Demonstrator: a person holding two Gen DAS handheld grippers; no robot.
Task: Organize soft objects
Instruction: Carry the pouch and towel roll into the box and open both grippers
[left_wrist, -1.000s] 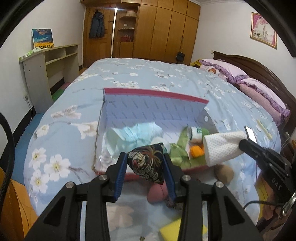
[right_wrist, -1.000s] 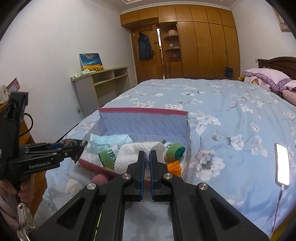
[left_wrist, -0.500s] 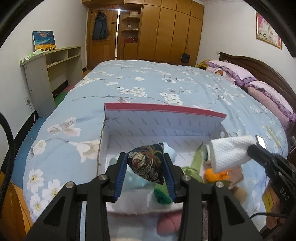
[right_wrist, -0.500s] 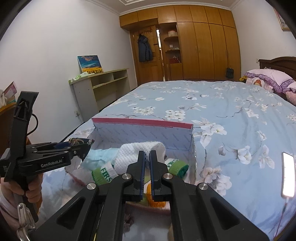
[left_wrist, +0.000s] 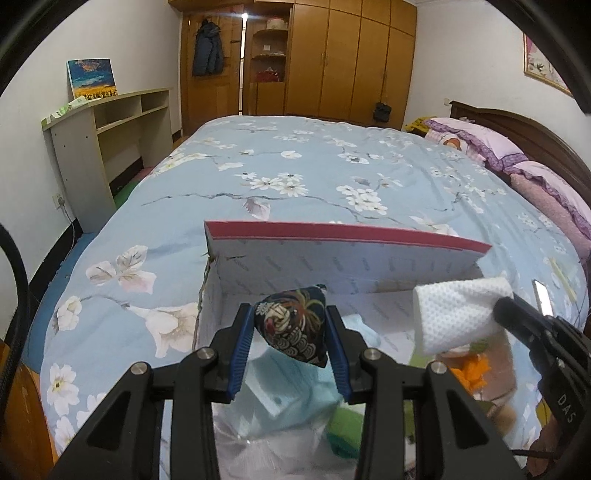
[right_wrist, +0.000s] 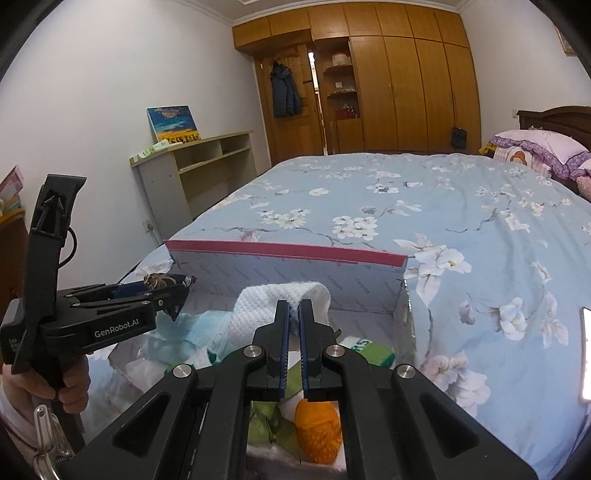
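We note both loads have advanced over the box (left_wrist: 343, 266): left gripper (left_wrist: 291, 332) clamping the patterned pouch (left_wrist: 293, 326), right gripper (right_wrist: 291, 332) pinching the white cloth (right_wrist: 280, 299), release pending.

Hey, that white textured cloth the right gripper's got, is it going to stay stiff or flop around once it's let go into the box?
Probably floppy: the white cloth droops in a loop over the right gripper, whose jaws pinch it nearly shut. It looks light, since the free end sticks out without sagging much. Dropped into the box, it should likely slump rather than roll.
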